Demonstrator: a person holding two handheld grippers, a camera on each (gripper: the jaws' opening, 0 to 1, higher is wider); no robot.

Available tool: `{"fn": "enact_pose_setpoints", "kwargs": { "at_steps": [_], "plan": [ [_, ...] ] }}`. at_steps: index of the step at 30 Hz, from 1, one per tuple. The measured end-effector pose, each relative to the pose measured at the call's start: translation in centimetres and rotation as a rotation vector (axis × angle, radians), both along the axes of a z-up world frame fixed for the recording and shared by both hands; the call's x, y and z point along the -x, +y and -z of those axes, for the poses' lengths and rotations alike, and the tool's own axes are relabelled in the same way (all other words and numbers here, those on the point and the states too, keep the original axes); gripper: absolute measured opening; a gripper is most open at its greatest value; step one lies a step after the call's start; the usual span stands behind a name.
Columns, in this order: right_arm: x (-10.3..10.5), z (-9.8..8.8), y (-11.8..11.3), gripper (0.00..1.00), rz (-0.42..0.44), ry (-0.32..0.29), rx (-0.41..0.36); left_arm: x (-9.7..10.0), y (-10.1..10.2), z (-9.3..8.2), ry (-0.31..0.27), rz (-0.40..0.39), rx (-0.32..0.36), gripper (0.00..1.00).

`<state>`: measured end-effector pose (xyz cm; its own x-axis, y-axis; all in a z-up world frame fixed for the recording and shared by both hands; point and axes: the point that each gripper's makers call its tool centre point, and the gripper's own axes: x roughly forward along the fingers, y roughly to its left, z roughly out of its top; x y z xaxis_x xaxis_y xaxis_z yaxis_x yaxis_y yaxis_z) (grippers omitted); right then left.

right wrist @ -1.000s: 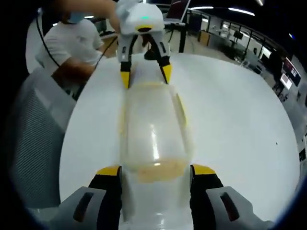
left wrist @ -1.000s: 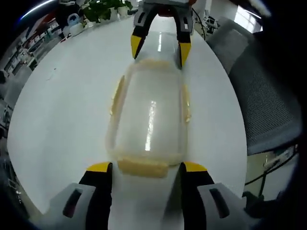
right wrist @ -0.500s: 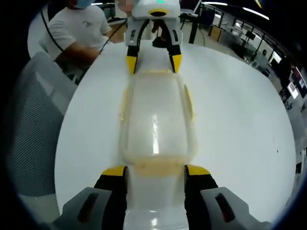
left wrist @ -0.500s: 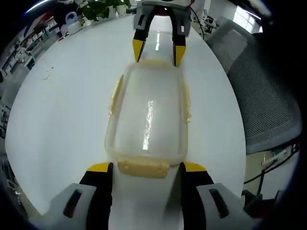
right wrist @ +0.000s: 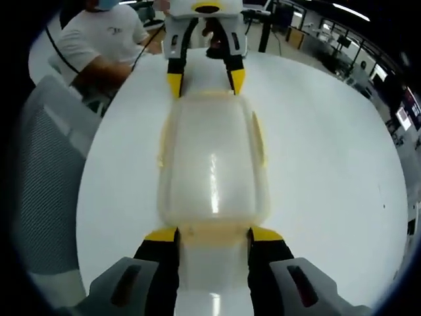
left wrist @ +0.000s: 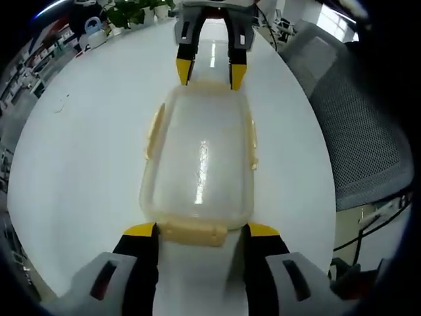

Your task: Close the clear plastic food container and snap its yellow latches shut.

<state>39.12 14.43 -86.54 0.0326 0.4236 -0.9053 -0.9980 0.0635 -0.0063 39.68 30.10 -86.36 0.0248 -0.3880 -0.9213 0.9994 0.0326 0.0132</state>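
The room was brightly and evenly lit from overhead. Ceiling strip lights showed as streaks, and a narrow white glare ran along the container lid in both views. The white desk nearly washed out, with only soft shadows. The fisheye lens bent the edges hard, and the background there looked smeared and soft.

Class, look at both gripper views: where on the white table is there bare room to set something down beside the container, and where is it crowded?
Bare white table lies along both long sides of the clear container: a broad patch on the side away from the grey mesh chair, a narrower strip toward it. The short ends are crowded: the left gripper straddles one end latch, the right gripper the other.
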Motion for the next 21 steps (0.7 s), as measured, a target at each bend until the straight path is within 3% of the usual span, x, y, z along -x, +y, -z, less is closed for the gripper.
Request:
{"fn": "enact_pose_setpoints", "kwargs": {
  "at_steps": [2,3,8,21],
  "plan": [
    [0.00,0.01,-0.27,0.38,-0.057,-0.014,0.036,0.18,0.31,-0.12,0.007,0.067,0.000,0.39],
    [0.12,0.13,-0.07,0.38,-0.054,-0.015,0.034,0.14,-0.08,-0.03,0.008,0.025,0.028,0.38],
    [0.08,0.27,0.05,0.38,-0.045,-0.006,0.042,0.20,-0.10,0.08,0.009,0.022,-0.003,0.38],
    [-0.18,0.55,-0.02,0.39,-0.041,0.016,0.176,-0.15,0.25,0.14,0.015,0.032,-0.032,0.39]
  ]
}}
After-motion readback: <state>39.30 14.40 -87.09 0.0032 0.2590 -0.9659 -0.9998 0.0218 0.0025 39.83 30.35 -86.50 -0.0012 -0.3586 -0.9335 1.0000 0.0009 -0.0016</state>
